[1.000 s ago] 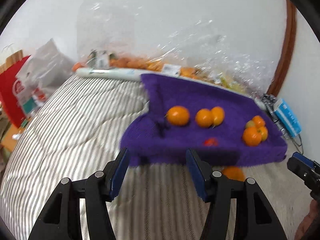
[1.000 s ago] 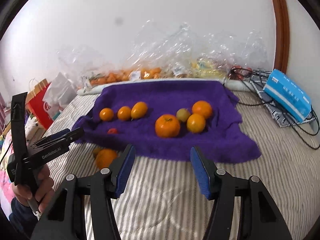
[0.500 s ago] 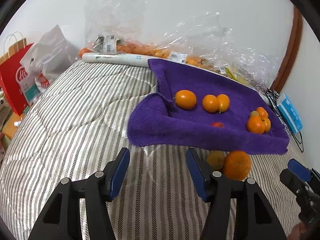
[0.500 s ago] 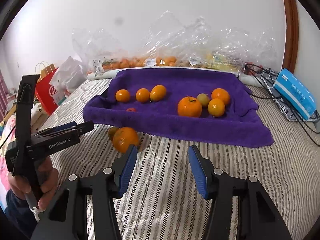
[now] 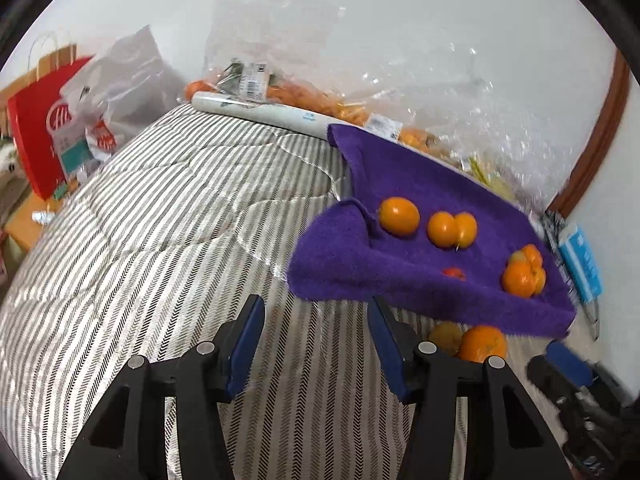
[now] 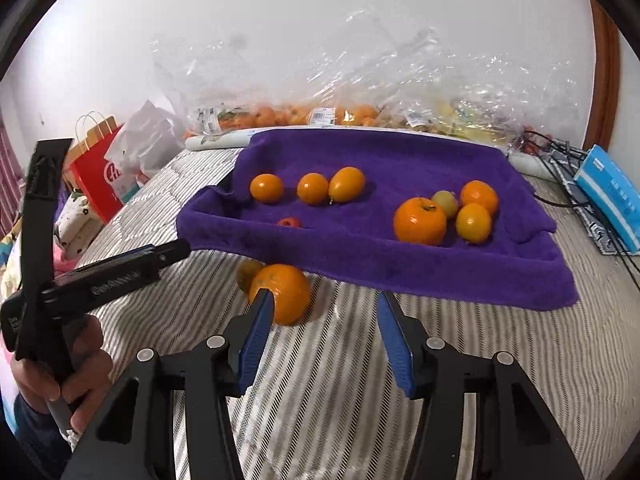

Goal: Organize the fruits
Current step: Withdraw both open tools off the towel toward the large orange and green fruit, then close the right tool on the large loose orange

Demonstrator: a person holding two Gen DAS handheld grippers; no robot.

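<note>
Now the right hand-held gripper (image 6: 324, 304), closing but empty, hovers with the loose orange (image 6: 286, 294) just beyond its left finger, on the bed (image 6: 500, 344).

My right claw's left blue pad (image 6: 262, 312) covers part of the big round orange (image 6: 286, 294) off the near edge of the purple towel (image 6: 400, 264). That orange hides most of a duller yellowish fruit (image 6: 246, 272) behind it. The fruit inside the clear plastic bags (image 6: 360, 92) along the bed's far edge is too blurred to name.
</note>
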